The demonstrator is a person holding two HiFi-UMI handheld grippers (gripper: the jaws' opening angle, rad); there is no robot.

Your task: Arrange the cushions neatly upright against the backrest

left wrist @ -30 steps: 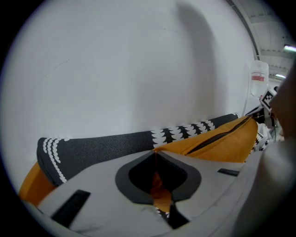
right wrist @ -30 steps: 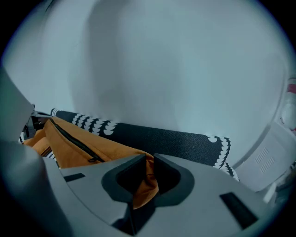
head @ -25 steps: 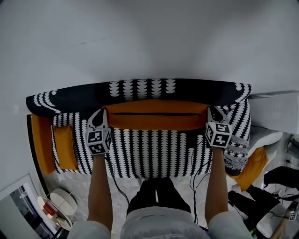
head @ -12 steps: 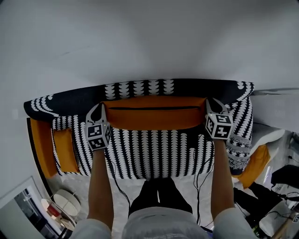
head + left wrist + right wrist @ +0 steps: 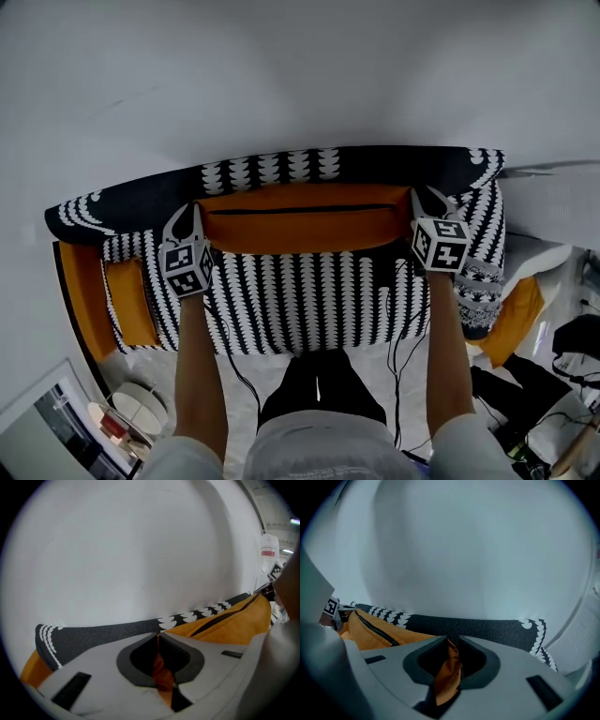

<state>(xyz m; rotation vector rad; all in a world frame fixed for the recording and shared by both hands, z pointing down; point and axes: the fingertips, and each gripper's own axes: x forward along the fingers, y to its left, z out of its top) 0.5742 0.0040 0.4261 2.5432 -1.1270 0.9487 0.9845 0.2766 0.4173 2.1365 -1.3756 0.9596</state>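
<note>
Cushion (image 5: pixel 298 225) stands along the sofa backrest (image 5: pixel 394 161), gripped at both ends. Left gripper (image 5: pixel 190 211) pinches its fabric, jaws nearly closed and just now opening slightly; right gripper (image 5: pixel 424 199) is clamped on the other corner.

orange cushion (image 5: pixel 298 225): matt woven cloth, softly creased, with a dark zip
sofa cover (image 5: pixel 309 295): matt patterned cloth, fine rough weave
left tool (image 5: pixel 158 635): smooth matt grey plastic, darker inside
right tool (image 5: pixel 453 640): same matt grey plastic
wall (image 5: pixel 281 75): smooth matt paint
</note>
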